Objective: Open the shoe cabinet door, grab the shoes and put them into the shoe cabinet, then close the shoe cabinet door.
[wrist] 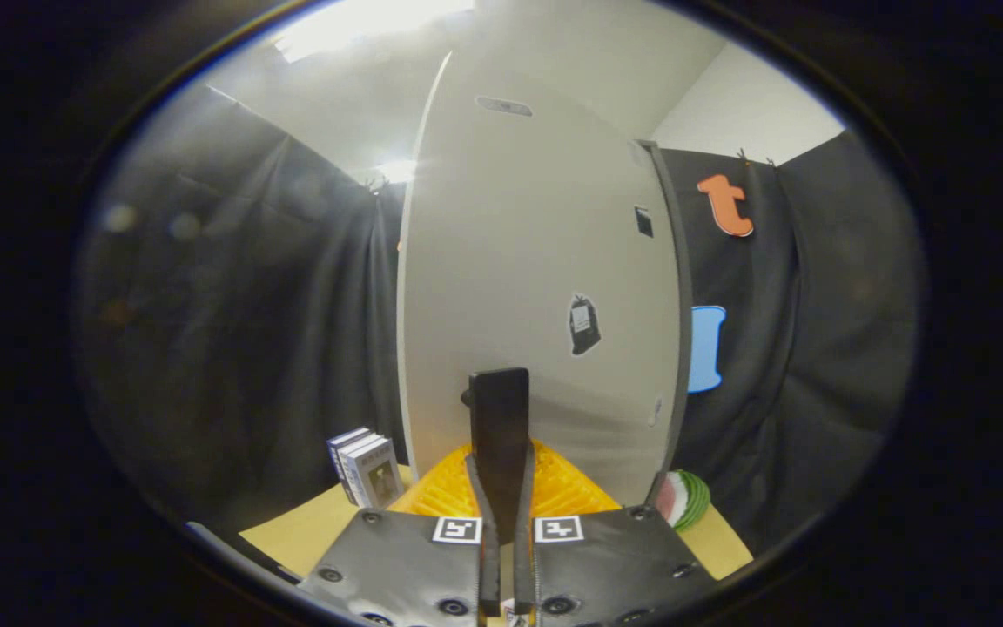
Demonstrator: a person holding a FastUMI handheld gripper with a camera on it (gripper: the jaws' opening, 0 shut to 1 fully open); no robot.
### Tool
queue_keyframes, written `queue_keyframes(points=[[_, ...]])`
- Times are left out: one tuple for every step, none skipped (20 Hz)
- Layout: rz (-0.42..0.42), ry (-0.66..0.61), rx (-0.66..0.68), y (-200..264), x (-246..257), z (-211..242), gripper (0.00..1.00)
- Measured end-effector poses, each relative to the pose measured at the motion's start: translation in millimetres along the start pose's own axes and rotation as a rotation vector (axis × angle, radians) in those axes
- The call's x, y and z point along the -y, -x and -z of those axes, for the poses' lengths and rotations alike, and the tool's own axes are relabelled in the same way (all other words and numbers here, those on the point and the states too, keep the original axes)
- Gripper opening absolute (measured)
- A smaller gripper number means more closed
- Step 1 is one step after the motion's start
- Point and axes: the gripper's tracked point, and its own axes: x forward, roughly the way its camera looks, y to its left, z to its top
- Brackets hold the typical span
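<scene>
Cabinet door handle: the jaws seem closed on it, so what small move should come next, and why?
Probably a gentle pull straight back without loosening the grip. The gripper has its jaws pressed on both sides of the dark handle, and the white door looks shut, so pulling should start its swing.

tongs (501, 531) | square black-and-white markers | round screws on plates
</scene>
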Motion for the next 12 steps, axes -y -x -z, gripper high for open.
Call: queue_keyframes(points=[[0.013,0.002,0.000,6.9,8.7,-1.2,0.08],[0.029,0.003,0.001,14.1,17.2,-2.3,0.08],[0.048,0.009,0.000,20.8,24.5,-0.8,0.08],[0.068,0.018,0.001,27.9,33.0,-1.3,0.07],[0.091,0.032,0.000,33.1,43.5,-1.5,0.07],[0.113,0.044,0.003,39.4,53.0,-3.5,0.07],[0.132,0.058,0.001,46.4,65.0,-3.2,0.07],[0.151,0.067,0.005,52.2,76.9,-4.1,0.06],[0.178,0.075,0.010,58.4,93.6,-5.3,0.05],[0.202,0.082,0.013,62.3,106.4,-7.9,0.04],[0.226,0.081,0.016,70.4,117.8,-8.3,0.04],[0.243,0.074,0.024,75.7,128.7,-11.6,0.04]])
